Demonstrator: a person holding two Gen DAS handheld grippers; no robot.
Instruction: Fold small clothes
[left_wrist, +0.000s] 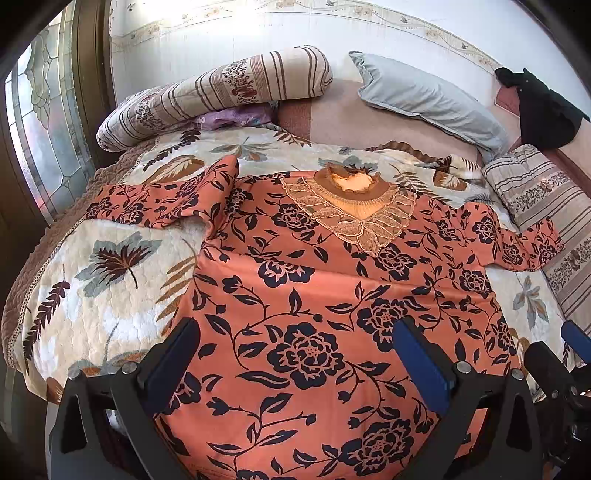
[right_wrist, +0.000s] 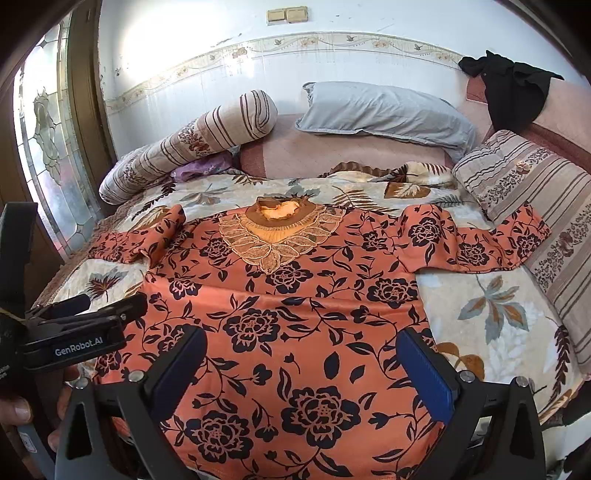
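Observation:
An orange top (left_wrist: 314, 273) with dark flowers lies face up and flat on the bed quilt (left_wrist: 103, 288), its lace collar (left_wrist: 351, 206) at the far end. Its left sleeve (left_wrist: 159, 199) is bunched, and the right sleeve (left_wrist: 517, 240) reaches out to the side. My left gripper (left_wrist: 295, 350) hovers open over the lower left part of the top, jaws wide, holding nothing. My right gripper (right_wrist: 303, 365) hovers open over the lower middle of the top (right_wrist: 295, 295), likewise holding nothing. A blue fingertip (left_wrist: 576, 338) of the right gripper shows at the left view's edge.
A striped bolster (left_wrist: 221, 92) and purple cloth (left_wrist: 229, 118) lie at the back left. A grey pillow (left_wrist: 424, 99) and a black garment (left_wrist: 543, 107) are at the back right. A striped cushion (right_wrist: 535, 192) lines the right side. A glass door (left_wrist: 48, 122) stands left. A hand (right_wrist: 18, 410) holds the left gripper.

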